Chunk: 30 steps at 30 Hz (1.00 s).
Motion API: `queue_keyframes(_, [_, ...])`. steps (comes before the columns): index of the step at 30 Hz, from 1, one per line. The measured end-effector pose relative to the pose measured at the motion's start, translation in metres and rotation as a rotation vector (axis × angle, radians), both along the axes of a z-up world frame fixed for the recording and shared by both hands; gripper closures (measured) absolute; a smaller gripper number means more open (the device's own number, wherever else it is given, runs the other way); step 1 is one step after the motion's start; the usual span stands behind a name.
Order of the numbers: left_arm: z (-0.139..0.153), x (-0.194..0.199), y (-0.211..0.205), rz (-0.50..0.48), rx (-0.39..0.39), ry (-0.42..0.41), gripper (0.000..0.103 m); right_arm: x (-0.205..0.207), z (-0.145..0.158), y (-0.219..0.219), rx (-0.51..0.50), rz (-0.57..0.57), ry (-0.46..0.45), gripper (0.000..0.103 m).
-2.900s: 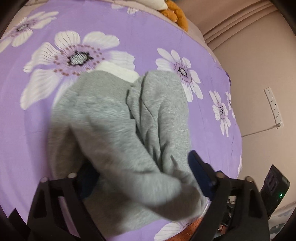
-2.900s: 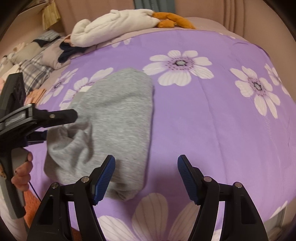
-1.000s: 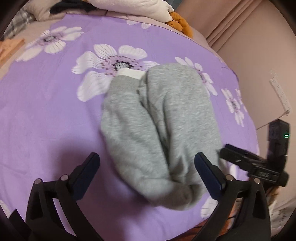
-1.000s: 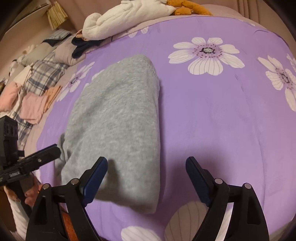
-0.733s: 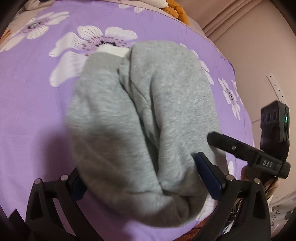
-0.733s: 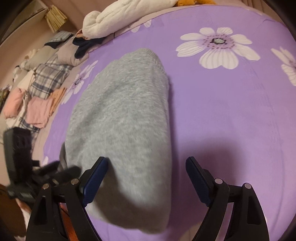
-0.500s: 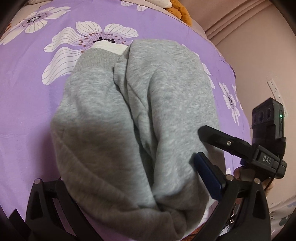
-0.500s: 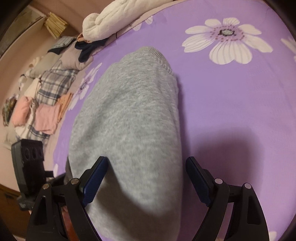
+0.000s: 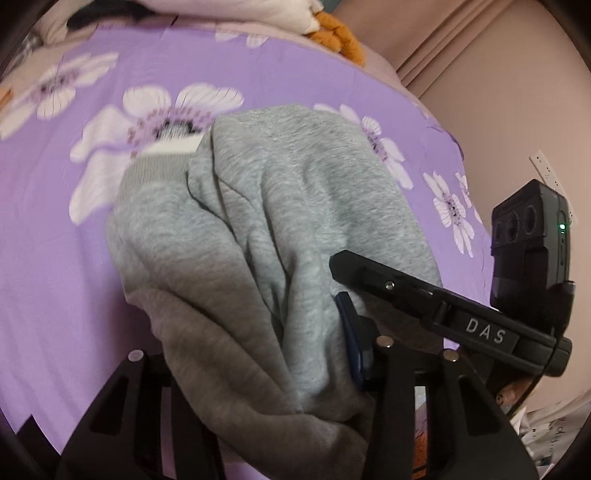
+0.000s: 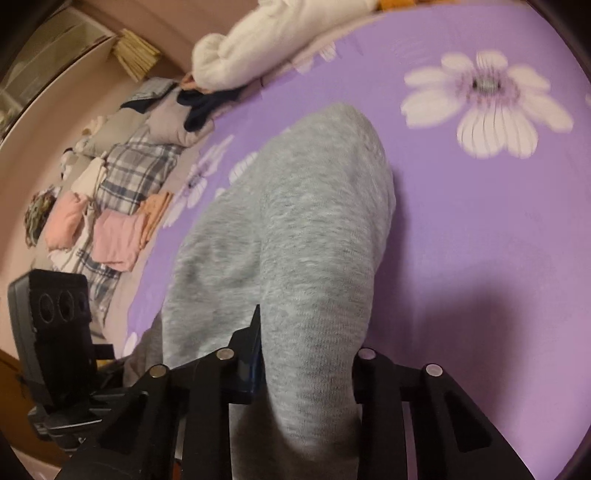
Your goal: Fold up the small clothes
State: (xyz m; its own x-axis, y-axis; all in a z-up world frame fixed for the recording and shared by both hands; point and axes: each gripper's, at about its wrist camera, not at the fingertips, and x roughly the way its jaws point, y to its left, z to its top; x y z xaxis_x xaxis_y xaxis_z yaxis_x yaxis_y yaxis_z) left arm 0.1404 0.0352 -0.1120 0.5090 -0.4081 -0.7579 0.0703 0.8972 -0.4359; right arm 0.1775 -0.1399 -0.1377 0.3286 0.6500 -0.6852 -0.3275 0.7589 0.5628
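A grey fleece garment (image 9: pixel 277 221), folded lengthwise, lies on the purple flowered bedsheet (image 9: pixel 55 258), and its ribbed cuff points away from me. My left gripper (image 9: pixel 255 354) is at its near end. The jaws are closing with bunched cloth between them; the blue right pad presses the fabric and the left pad is buried under it. In the right wrist view the garment (image 10: pixel 303 221) runs away from my right gripper (image 10: pixel 306 354), whose jaws are also closing on its near edge. That gripper's black finger (image 9: pixel 424 306) shows beside my left one.
Folded pink and orange clothes (image 10: pixel 114 243) and a plaid piece (image 10: pixel 136 170) lie along the bed's left side. A white bundle (image 10: pixel 258 48) sits at the far end, with orange fabric (image 9: pixel 332 33) beside it. A wall with a power strip (image 9: pixel 546 173) is on the right.
Both grippers have pushed forward over the garment's near end, and their jaws have gone from wide open to clamped on the cloth. The near end is now bunched up.
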Motion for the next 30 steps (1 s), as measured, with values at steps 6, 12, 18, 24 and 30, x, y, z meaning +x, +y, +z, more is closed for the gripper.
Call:
queue_keyframes(6, [0.035,0.003,-0.013,-0.017,0.022,-0.107,0.057,0.001,0.035,-0.015,0.002,-0.023,-0.125,0.073])
queue_keyframes(12, [0.030,0.023,-0.027,-0.019,0.038,-0.120,0.057,0.019,0.036,-0.023,-0.018,-0.058,-0.158,0.073])
queue_keyframes(18, [-0.001,0.046,-0.034,-0.022,0.038,-0.039,0.057,0.034,0.010,-0.024,-0.057,-0.073,-0.084,0.073])
queue_keyframes(24, [-0.022,0.057,-0.037,-0.017,0.042,0.029,0.052,0.036,-0.011,-0.027,-0.064,-0.078,-0.009,0.072])
queue_keyframes(30, [-0.019,0.054,-0.035,-0.005,0.066,0.055,0.034,0.034,-0.010,-0.031,-0.090,-0.108,0.019,0.055])
